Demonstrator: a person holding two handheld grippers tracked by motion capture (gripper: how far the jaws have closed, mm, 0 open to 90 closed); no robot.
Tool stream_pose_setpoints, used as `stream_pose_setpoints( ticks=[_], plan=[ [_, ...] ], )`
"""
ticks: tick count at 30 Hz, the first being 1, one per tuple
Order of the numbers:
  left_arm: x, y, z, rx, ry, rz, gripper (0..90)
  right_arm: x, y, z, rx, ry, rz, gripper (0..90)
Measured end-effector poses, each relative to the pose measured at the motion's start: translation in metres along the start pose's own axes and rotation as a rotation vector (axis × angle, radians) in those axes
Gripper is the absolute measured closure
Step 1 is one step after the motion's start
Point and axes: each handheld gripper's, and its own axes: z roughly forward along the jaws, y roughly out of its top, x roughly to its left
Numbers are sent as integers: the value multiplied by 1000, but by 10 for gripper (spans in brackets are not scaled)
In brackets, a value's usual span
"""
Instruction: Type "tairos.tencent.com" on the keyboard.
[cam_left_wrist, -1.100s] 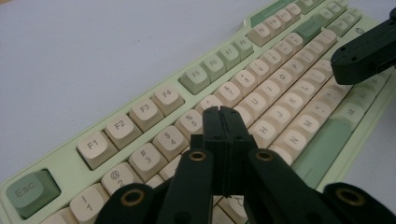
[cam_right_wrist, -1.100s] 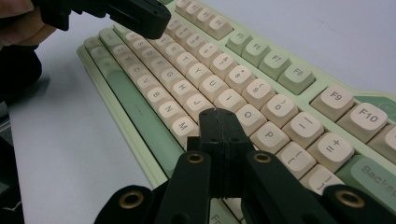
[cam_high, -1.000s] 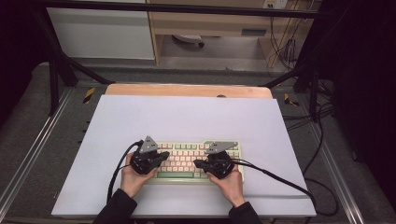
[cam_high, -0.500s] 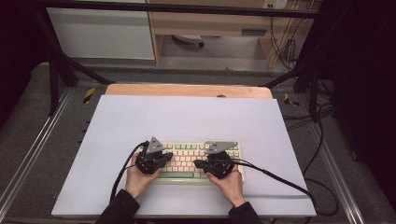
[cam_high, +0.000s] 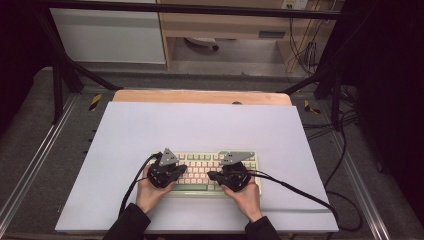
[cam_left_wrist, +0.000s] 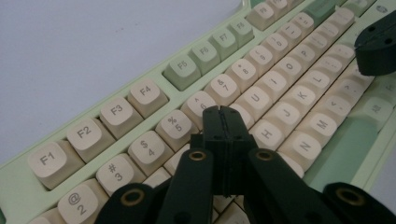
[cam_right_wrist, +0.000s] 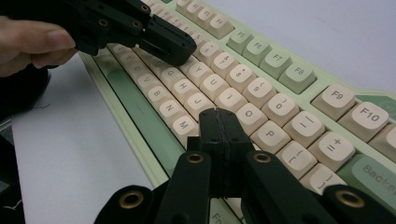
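Note:
A pale green keyboard (cam_high: 202, 164) with cream keys lies on the white sheet near the front of the table. Both grippers hover over it, each held in a hand, tips pointing toward each other. My left gripper (cam_high: 183, 171) is over the left half; its jaws (cam_left_wrist: 223, 113) are shut with nothing between them, just above the keys near 6 and Y (cam_left_wrist: 239, 112). Over the right half, my right gripper (cam_high: 210, 176) is also shut and empty (cam_right_wrist: 217, 114), above the keys near K and O (cam_right_wrist: 249, 116). The left gripper (cam_right_wrist: 173, 45) shows over the left-hand letter keys.
The white sheet (cam_high: 200, 125) covers the table, with a wooden edge (cam_high: 200, 96) at the back. Black cables (cam_high: 300, 192) trail from the grippers over the sheet toward the front and right. Metal frame rails (cam_high: 45, 150) run along both sides.
My left gripper has edged slightly to the right over the keyboard. The right gripper has stayed where it was.

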Motion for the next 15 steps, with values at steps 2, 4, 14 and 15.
stream_pose_setpoints(
  ticks=[2, 4, 14, 15],
  plan=[
    [0, 0, 0, 0, 0, 0, 900, 0, 0, 0, 1, 0, -1, 900],
    [0, 0, -2, -4, -1, 0, 900, 0, 0, 0, 0, -1, -1, 900],
    [3, 1, -16, -30, -11, 2, 900, 0, 1, -3, -7, -2, -7, 900],
    [4, 0, -18, -29, -14, 1, 900, 0, 1, -3, -8, -3, -7, 900]
  ],
)
